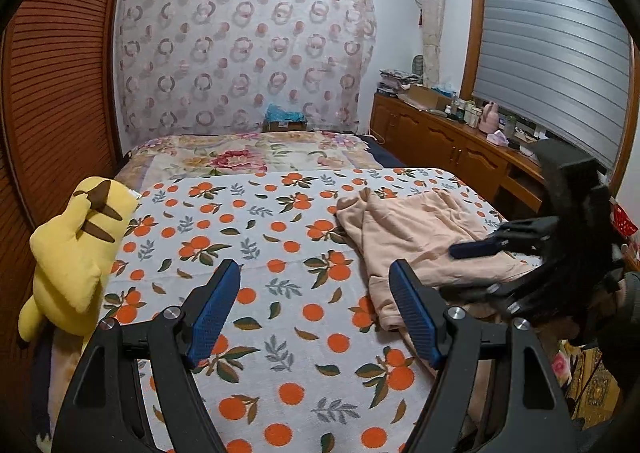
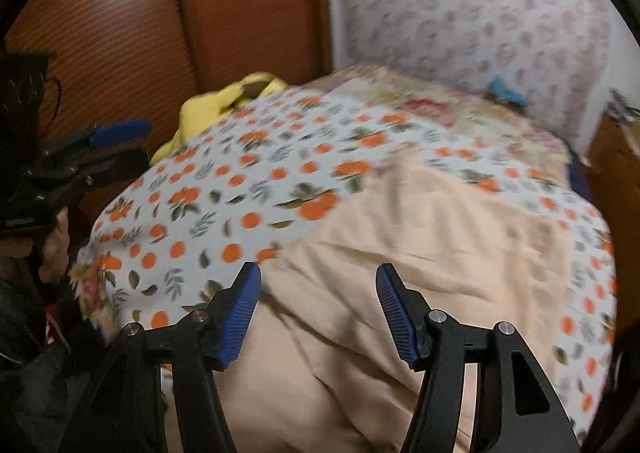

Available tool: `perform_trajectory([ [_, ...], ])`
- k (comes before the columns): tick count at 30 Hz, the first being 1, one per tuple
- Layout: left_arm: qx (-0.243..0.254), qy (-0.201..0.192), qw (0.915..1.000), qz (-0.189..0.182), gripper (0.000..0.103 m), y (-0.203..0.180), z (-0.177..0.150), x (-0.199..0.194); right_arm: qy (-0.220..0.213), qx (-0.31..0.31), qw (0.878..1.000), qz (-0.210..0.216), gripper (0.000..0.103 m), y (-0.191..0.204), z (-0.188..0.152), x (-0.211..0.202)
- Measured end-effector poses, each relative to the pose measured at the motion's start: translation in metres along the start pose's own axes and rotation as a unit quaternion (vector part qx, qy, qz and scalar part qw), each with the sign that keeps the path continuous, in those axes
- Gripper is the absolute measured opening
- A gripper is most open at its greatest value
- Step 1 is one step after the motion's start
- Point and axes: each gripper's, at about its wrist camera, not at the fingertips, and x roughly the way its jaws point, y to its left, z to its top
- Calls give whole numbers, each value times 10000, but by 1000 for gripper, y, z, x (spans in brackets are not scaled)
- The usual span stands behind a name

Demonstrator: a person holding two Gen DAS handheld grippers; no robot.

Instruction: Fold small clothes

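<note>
Clothing is the business here: a peach-pink garment (image 1: pixel 416 237) lies crumpled on the bed (image 1: pixel 280 333), on the orange-print sheet (image 1: pixel 256 237), toward the side where the wooden cabinet (image 1: pixel 440 141) runs along the wall. Part of the garment spills toward the bed's near edge.

The left gripper (image 1: pixel 316 313) hangs over the bare sheet just beside the garment, on the side away from the cabinet. Its blue fingers (image 1: pixel 214 313) stand wide apart with nothing between them, touching no cloth.

The right gripper (image 2: pixel 318 313) is over the garment itself. Its fingers (image 2: pixel 240 317) are spread too, and I see no cloth pinched between the pads; the fabric lies loose under them. In the left wrist view that gripper shows up blurred above the garment's cabinet-side half, and the whole right wrist view is smeared.

A yellow stuffed toy (image 1: pixel 76 253) sits at the bed's far side from the garment, against the slatted wooden doors (image 1: pixel 60 93). Beyond the sheet, a floral blanket (image 1: pixel 248 157) covers the head of the bed, under a patterned cloth (image 1: pixel 244 49) hung on the wall.
</note>
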Motion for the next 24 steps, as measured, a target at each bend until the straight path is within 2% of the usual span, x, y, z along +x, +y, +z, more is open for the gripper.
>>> perform_trajectory([
  [3, -40, 8, 10000, -8, 78, 3, -2, 0, 289, -244, 9993, 45, 62, 11, 10, 30],
  [7, -49, 49, 10000, -18, 78, 4, -6, 2, 700, -483, 9963, -109, 62, 22, 16, 65],
  [9, -63, 67, 10000, -30, 78, 5, -7, 4, 831, -602, 9943, -304, 47, 20, 18, 79],
  [10, -63, 75, 9999, -33, 78, 5, -7, 5, 830, -629, 9939, -350, 26, 19, 18, 82],
  [11, -62, 84, 9999, -36, 78, 4, -8, 5, 803, -670, 9939, -347, 9, 19, 19, 79],
  [14, -63, 106, 9999, -43, 78, 5, -9, 7, 466, -649, 9961, -363, 7, 11, 22, 63],
  [18, -90, 105, 9999, -58, 78, 5, -11, 8, -287, -321, 9967, -685, 7, -23, 43, 20],
  [20, -106, 136, 9998, -77, 78, 4, -12, 10, -477, -201, 9928, -1085, 7, -50, 55, 7],
  [22, -98, 137, 9998, -89, 78, 3, -14, 10, -559, 69, 9900, -1293, 7, -78, 64, -2],
  [24, -94, 164, 9998, -87, 78, 2, -15, 12, -614, 113, 9828, -1739, 7, -99, 73, -5],
])
